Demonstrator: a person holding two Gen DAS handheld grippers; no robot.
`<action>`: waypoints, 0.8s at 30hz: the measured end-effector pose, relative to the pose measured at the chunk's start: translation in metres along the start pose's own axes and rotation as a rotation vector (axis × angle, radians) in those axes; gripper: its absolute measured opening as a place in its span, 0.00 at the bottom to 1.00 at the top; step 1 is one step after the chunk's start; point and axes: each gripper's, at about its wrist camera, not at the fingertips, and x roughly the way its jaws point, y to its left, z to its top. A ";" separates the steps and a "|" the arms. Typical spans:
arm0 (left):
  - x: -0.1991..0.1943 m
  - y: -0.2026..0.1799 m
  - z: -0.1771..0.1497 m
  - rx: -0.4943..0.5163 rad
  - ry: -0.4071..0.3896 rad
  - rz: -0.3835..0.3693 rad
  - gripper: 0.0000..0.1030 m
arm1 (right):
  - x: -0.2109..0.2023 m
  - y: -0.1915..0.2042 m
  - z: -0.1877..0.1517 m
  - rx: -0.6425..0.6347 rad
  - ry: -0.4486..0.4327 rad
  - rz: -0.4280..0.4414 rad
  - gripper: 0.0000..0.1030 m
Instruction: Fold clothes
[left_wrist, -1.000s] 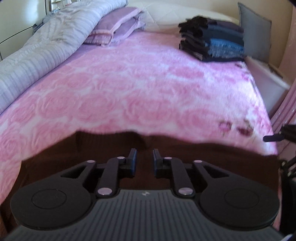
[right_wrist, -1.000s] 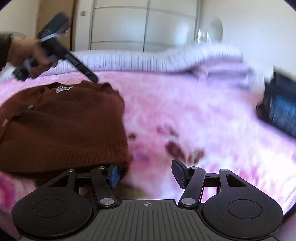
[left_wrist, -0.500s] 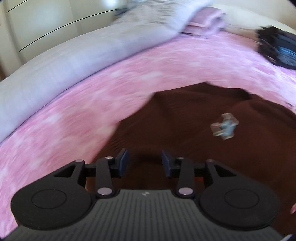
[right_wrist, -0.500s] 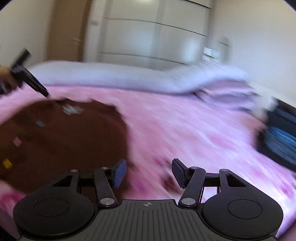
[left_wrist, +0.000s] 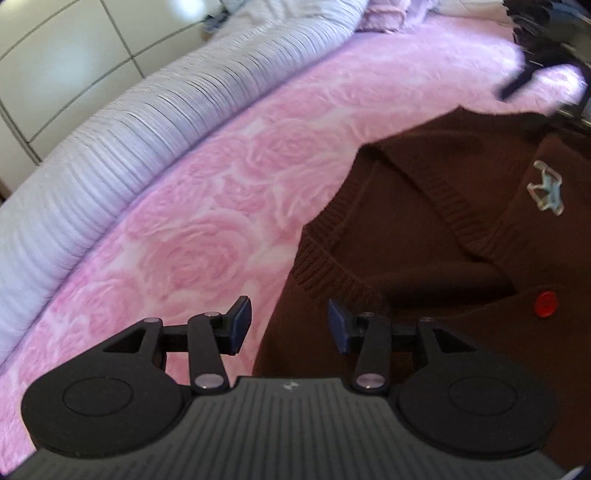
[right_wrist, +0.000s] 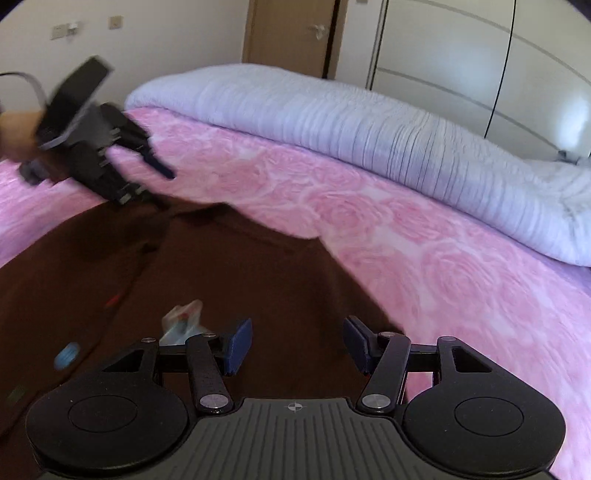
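The brown cardigan (left_wrist: 461, 236) is now lying spread on the pink rose blanket (left_wrist: 221, 206), collar and red button (left_wrist: 546, 303) facing up (a second ago only its hem was showing). The left gripper (left_wrist: 290, 325) is hovering at the shoulder edge, jaws apart and holding nothing; they were nearly closed before. The right gripper (right_wrist: 297, 345) is likewise standing wide and empty over the fabric. The garment seems flat, though blur is hiding its far side, so folding is probably just beginning.
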 end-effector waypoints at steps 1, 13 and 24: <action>0.007 0.001 -0.001 0.003 0.006 -0.012 0.38 | 0.017 -0.007 0.007 0.011 0.014 0.008 0.57; -0.006 0.034 0.015 -0.213 -0.158 -0.133 0.02 | 0.039 -0.066 0.033 -0.068 0.024 -0.178 0.03; 0.031 0.071 -0.004 -0.535 -0.150 -0.092 0.40 | 0.100 -0.112 0.033 -0.065 0.073 -0.311 0.06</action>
